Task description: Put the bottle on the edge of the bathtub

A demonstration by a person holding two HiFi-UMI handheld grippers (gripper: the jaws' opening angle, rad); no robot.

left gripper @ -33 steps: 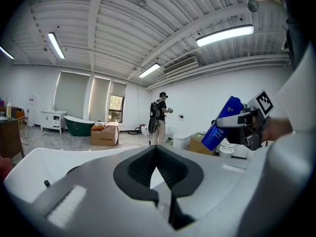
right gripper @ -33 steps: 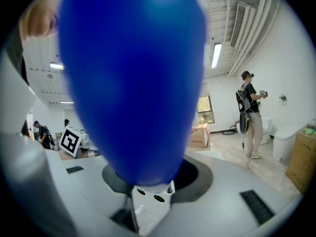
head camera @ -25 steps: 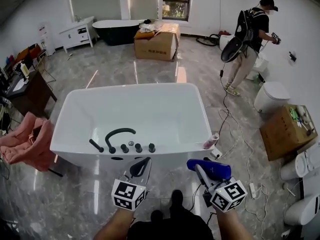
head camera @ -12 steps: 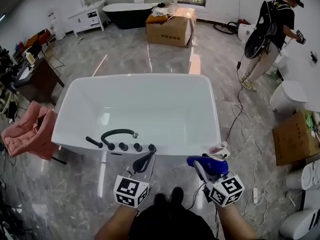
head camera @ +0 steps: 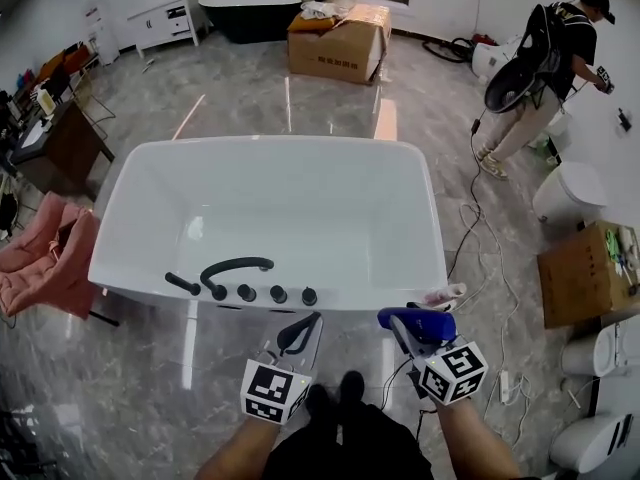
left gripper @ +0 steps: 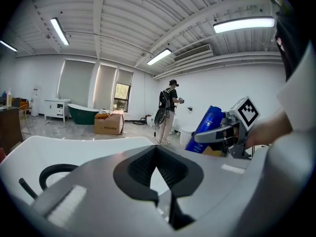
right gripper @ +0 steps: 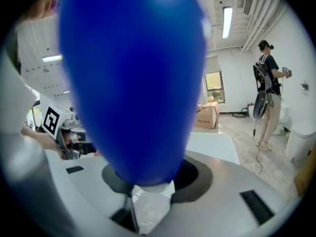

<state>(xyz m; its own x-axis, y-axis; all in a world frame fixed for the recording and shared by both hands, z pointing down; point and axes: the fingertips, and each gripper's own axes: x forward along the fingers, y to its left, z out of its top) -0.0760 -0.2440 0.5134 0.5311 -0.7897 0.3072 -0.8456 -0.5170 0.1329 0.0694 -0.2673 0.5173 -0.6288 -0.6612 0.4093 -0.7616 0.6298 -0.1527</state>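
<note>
A blue bottle (head camera: 420, 320) lies across the jaws of my right gripper (head camera: 405, 330), which is shut on it just in front of the white bathtub's near rim (head camera: 380, 300). In the right gripper view the blue bottle (right gripper: 133, 83) fills the upper frame, its white neck squeezed in the right gripper (right gripper: 148, 184). My left gripper (head camera: 300, 331) hangs beside it, shut, nothing in it. From the left gripper (left gripper: 157, 154) view, the blue bottle (left gripper: 210, 125) shows tilted at the right. A pink-and-white bottle (head camera: 444, 295) lies on the tub's near right corner.
Black faucet (head camera: 232, 267) and knobs sit on the near rim at the left. A pink chair (head camera: 35, 268) stands left of the tub, cables (head camera: 470, 238) and a cardboard box (head camera: 585, 273) at the right. A person (head camera: 545, 58) stands at the far right; another box (head camera: 335, 43) sits behind the tub.
The head view has shifted, so the tub sits a little higher and nearer. Both grippers keep their places in front of the rim, and the right one still holds the blue bottle.
</note>
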